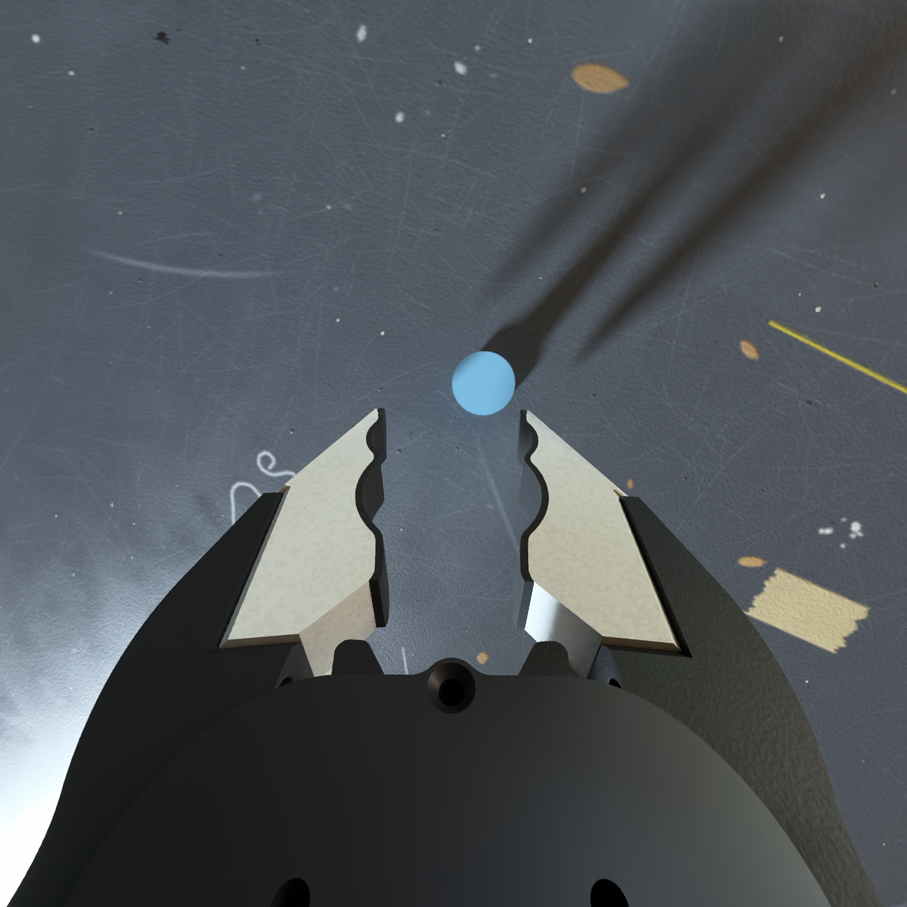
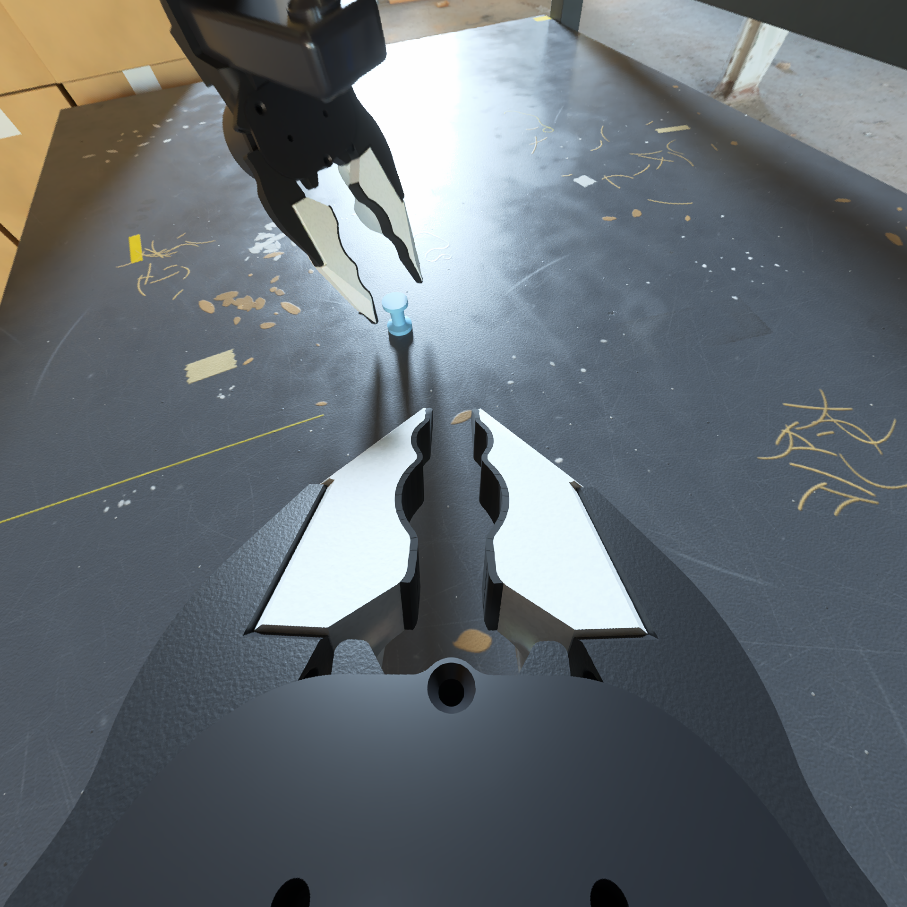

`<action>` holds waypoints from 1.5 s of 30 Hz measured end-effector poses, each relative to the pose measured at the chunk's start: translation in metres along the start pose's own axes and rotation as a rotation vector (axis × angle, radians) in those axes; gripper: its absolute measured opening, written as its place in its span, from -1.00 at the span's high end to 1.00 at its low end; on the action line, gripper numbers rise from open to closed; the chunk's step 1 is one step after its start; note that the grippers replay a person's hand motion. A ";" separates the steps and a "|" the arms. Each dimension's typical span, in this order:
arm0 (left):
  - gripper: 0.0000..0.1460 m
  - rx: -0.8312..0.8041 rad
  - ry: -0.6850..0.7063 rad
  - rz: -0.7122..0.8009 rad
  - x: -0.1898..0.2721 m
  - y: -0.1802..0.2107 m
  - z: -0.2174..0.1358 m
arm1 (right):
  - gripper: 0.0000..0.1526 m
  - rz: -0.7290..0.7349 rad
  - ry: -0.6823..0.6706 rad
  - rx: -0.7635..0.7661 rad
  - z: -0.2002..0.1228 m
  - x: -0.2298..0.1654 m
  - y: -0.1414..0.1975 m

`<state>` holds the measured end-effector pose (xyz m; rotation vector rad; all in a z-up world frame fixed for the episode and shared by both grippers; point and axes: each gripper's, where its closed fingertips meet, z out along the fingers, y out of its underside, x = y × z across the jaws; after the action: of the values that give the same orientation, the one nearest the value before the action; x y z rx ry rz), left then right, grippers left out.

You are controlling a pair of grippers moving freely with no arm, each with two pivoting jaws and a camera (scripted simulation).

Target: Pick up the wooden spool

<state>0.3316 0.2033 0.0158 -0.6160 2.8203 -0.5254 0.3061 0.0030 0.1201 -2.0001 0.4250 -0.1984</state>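
The spool is small and light blue, with a narrow waist. It stands upright on the dark table. In the left wrist view only its round top shows, just past my fingertips and a little right of centre. My left gripper is open and empty. In the right wrist view it hangs over the spool, pointing down, with its tips about level with the spool's top and not touching it. My right gripper is low over the table, well short of the spool, empty, with a narrow gap between its fingers.
The table carries flat marks: tan tape patches, wood chips, curled shavings and a thin yellow line. Cardboard boxes stand past the far left edge. A white post stands on the floor beyond the far right edge.
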 end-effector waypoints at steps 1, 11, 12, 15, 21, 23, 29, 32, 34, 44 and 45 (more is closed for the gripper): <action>0.26 -0.010 0.007 0.010 0.002 0.000 0.002 | 0.80 0.001 -0.002 0.003 0.000 0.000 -0.001; 0.17 0.050 0.103 -0.047 0.010 -0.014 0.012 | 0.80 -0.009 -0.009 0.004 -0.001 -0.003 -0.002; 0.16 0.059 0.105 -0.042 0.009 -0.014 0.012 | 0.80 -0.009 -0.010 0.006 -0.001 -0.004 -0.002; 0.15 0.079 0.108 -0.035 0.010 -0.013 0.012 | 0.80 -0.010 -0.015 0.012 -0.002 -0.005 -0.003; 0.20 0.106 0.111 -0.030 0.012 -0.010 0.010 | 0.80 -0.015 -0.021 0.006 0.000 -0.007 -0.002; 0.37 0.117 0.112 -0.022 0.012 -0.009 0.009 | 0.80 -0.016 -0.022 0.004 0.000 -0.007 -0.002; 0.60 0.146 0.117 -0.003 0.013 -0.011 0.009 | 0.80 -0.014 -0.028 0.004 0.000 -0.008 -0.002; 0.68 0.147 0.111 0.013 0.014 -0.011 0.009 | 0.80 -0.017 -0.029 0.000 0.001 -0.009 -0.002; 0.68 0.149 0.093 0.034 0.014 -0.012 0.009 | 0.80 -0.016 -0.030 -0.002 0.002 -0.009 -0.001; 0.68 0.236 -0.118 0.167 0.001 -0.029 -0.011 | 0.79 0.025 -0.034 -0.004 0.004 -0.004 0.001; 0.68 0.272 -0.149 0.175 -0.001 -0.035 -0.019 | 0.79 0.029 -0.031 0.000 0.003 -0.003 0.001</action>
<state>0.3406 0.1793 0.0466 -0.3362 2.5700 -0.7759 0.3041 0.0066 0.1178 -1.9933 0.4341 -0.1487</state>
